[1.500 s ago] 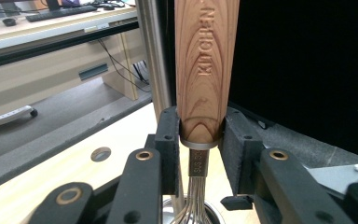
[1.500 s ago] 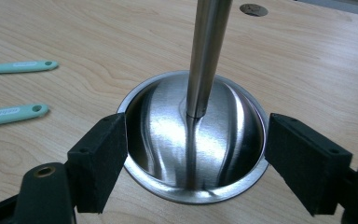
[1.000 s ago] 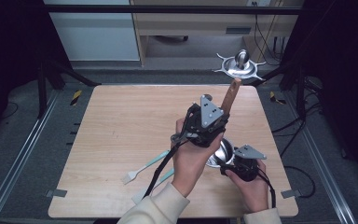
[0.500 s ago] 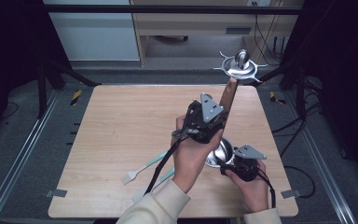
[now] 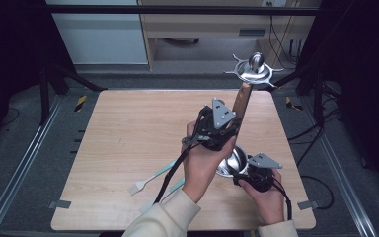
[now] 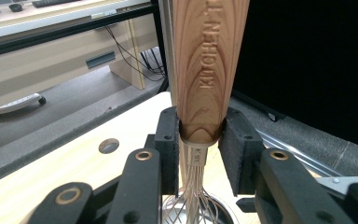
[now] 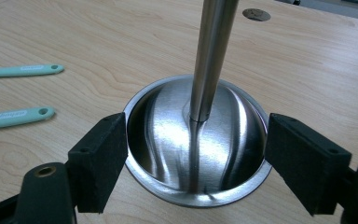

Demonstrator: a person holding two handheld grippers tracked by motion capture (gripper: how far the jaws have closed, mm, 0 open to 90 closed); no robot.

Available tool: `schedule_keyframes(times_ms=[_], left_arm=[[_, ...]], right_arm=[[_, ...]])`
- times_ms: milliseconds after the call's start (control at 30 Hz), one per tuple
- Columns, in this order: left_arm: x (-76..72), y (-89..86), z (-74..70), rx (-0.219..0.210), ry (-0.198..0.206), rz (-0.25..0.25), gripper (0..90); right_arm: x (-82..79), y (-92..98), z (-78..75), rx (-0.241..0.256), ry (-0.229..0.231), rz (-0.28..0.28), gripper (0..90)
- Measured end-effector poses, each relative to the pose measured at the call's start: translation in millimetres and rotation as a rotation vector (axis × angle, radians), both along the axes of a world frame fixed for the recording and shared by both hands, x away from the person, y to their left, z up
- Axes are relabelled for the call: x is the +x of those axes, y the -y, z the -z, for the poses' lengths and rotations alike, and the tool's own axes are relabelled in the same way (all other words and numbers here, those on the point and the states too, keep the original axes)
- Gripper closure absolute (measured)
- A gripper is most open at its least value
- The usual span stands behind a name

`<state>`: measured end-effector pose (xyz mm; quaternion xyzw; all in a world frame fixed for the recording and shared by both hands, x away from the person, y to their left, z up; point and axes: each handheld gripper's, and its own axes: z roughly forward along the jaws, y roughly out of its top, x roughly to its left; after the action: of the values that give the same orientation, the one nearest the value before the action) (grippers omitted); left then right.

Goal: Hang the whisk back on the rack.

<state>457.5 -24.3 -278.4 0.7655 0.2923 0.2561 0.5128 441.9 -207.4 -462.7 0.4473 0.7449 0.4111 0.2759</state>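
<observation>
My left gripper (image 5: 234, 126) is shut on the lower end of a utensil's wooden handle (image 5: 242, 101), which stands almost upright over the steel bowl (image 5: 231, 160). In the left gripper view both pads clamp the handle (image 6: 205, 70), which is engraved "KITCHEN", and thin steel wires (image 6: 189, 200) fan out below it. My right gripper (image 5: 242, 168) holds the bowl at the table's near right. In the right gripper view the bowl (image 7: 168, 140) sits between that gripper's (image 7: 198, 144) pads, which press its rim. The utensil's steel shaft (image 7: 209, 51) rests its tip on the bowl's bottom.
Two mint-green utensils (image 5: 150, 180) (image 5: 176, 186) lie on the wooden table (image 5: 128, 128) to the left of my arms; their handles (image 7: 21, 70) (image 7: 16, 114) lie left of the bowl. A shiny metal object (image 5: 253, 69) stands beyond the far edge. A round hole (image 7: 256, 14) marks the tabletop.
The left hand and the wooden handle have shifted only slightly over the bowl. The bowl and the right gripper have stayed put.
</observation>
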Motion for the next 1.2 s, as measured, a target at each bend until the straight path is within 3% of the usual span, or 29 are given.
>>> schedule_keyframes(times_ms=[900,1200], left_arm=[[-2.6,-1.4,2.2,-0.024,0.010,0.010,68.5],[-14.4,-10.0,-1.0,-0.020,0.051,0.025,50.8]], right_arm=[[0.3,-0.2,0.2,-0.003,0.002,-0.002,21.2],[-0.2,-0.3,0.1,-0.002,0.000,0.004,20.9]])
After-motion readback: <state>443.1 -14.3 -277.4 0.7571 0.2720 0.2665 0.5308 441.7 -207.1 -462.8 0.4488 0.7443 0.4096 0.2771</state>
